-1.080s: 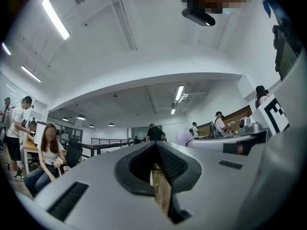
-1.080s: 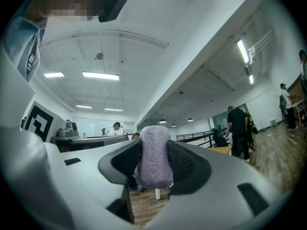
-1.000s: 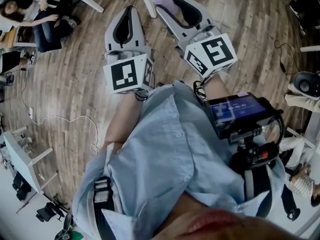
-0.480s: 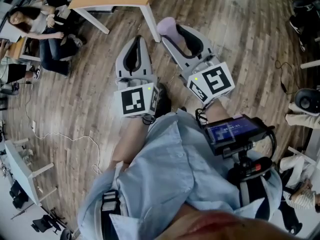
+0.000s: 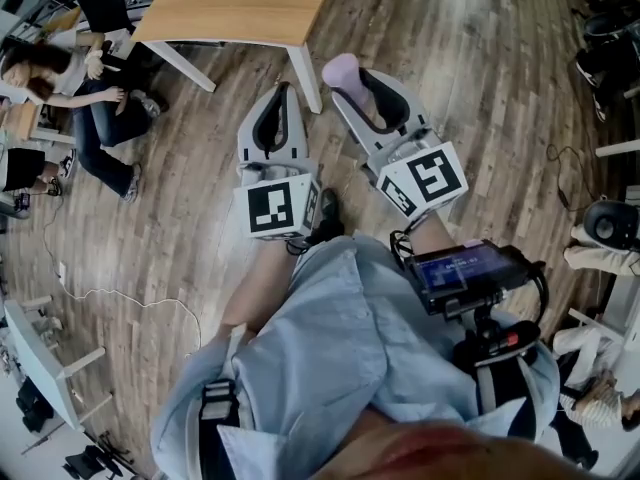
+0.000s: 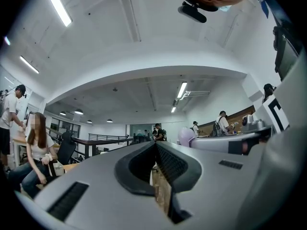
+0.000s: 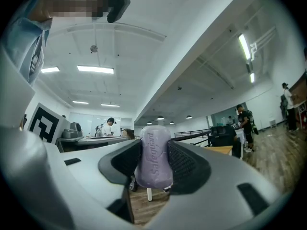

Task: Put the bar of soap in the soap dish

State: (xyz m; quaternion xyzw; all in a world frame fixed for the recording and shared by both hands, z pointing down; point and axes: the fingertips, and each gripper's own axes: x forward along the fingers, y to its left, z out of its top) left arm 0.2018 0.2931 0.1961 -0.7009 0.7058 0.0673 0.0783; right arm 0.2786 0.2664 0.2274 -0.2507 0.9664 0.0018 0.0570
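Soap (image 5: 340, 70) stands on end, pinched in the right gripper (image 7: 154, 163), pads on its broad faces, likely so it can't twist. Left gripper (image 6: 155, 145) is clenched on nothing, idle beside it. Both hang over floor off the table's (image 5: 240, 3) near corner; no dish in view.

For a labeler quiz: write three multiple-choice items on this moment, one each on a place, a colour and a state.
1. Where is the bar of soap? A on the floor; B in the right gripper; C in the left gripper.
2. The soap's colour? A green; B yellow; C lilac.
3. The left gripper's jaws? A shut, empty; B wide apart; C on the soap.
Key: 1 B, its jaws clamp it; 2 C, pale purple in both views; 3 A, jaws together, nothing between.
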